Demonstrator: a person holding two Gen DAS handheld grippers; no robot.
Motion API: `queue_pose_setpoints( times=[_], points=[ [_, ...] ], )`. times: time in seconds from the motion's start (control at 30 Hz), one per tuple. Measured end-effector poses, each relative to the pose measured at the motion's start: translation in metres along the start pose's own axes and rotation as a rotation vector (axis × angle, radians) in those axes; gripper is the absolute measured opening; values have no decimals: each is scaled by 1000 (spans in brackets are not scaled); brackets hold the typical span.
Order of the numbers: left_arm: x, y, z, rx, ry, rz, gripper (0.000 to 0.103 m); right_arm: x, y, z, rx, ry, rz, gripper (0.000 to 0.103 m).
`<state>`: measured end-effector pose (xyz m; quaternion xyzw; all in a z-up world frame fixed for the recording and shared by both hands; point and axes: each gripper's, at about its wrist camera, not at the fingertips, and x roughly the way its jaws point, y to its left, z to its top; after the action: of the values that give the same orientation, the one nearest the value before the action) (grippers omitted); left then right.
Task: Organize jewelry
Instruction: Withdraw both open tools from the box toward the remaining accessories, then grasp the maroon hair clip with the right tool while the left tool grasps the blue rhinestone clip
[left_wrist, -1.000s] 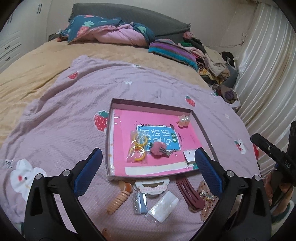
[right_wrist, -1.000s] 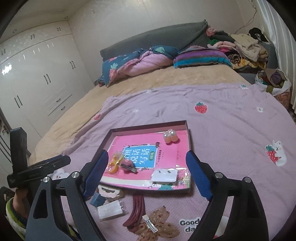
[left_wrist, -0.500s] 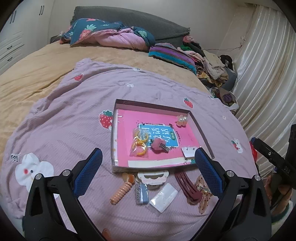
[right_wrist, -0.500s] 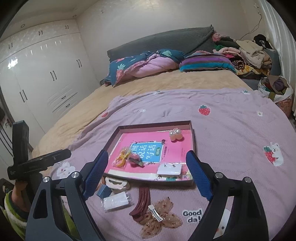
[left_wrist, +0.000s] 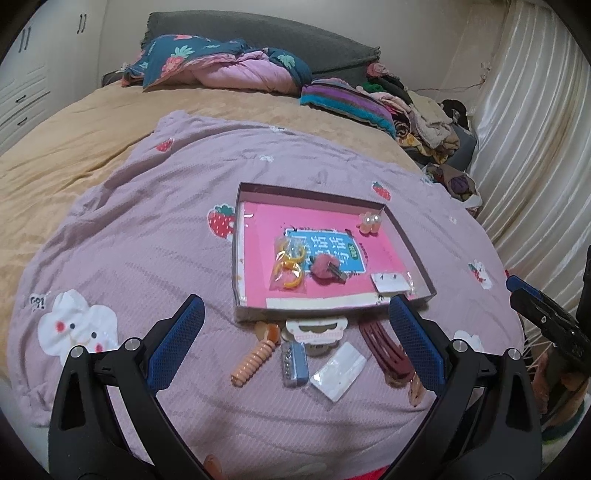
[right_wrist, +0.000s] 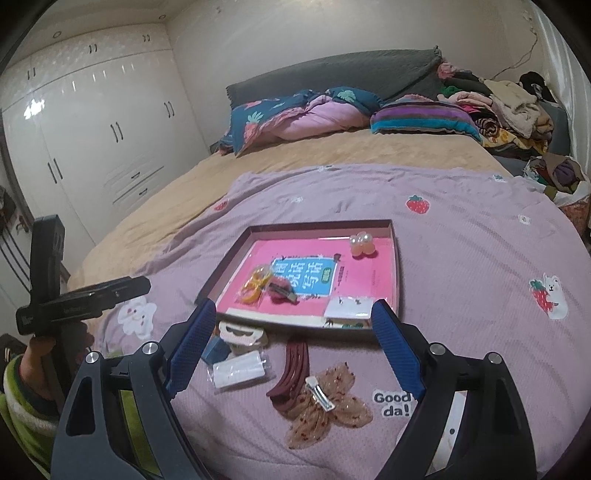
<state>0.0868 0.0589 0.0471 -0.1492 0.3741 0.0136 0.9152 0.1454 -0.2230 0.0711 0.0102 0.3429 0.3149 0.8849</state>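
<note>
Lavender bedspread (right_wrist: 461, 258) carries everything. Both tools, right tool (right_wrist: 295, 350) and left tool (left_wrist: 295, 343), hang released and empty. Just beyond the right tool's tips lies the maroon hair clip (right_wrist: 291, 369), long axis pointing away toward the tray (right_wrist: 398, 273), nearer the right hand.

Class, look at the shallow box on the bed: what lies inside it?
Inside the box: pink book, bagged yellow rings, fuzzy pink clip, pearl flower clip, white card. The book hides the floor.
</note>
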Motion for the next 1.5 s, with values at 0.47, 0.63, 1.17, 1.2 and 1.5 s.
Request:
queue_pose_setpoints(
  times=[0.47,0.63,1.17,1.2,1.5],
  points=[
    [1,5,-29,17,44,34,93,3,17,-31,-63,52,4,85],
    [4,5,-39,20,65,34,93,4,21,-42,-71,66,8,85],
    [23,2,-67,42,137,32,93,29,37,-67,-129,132,-1,85],
    [25,2,-68,44,140,31,93,31,37,-69,-135,138,0,85],
    [39,0,-76,61,174,12,69,57,38,-80,-170,198,-14,75]
  ],
)
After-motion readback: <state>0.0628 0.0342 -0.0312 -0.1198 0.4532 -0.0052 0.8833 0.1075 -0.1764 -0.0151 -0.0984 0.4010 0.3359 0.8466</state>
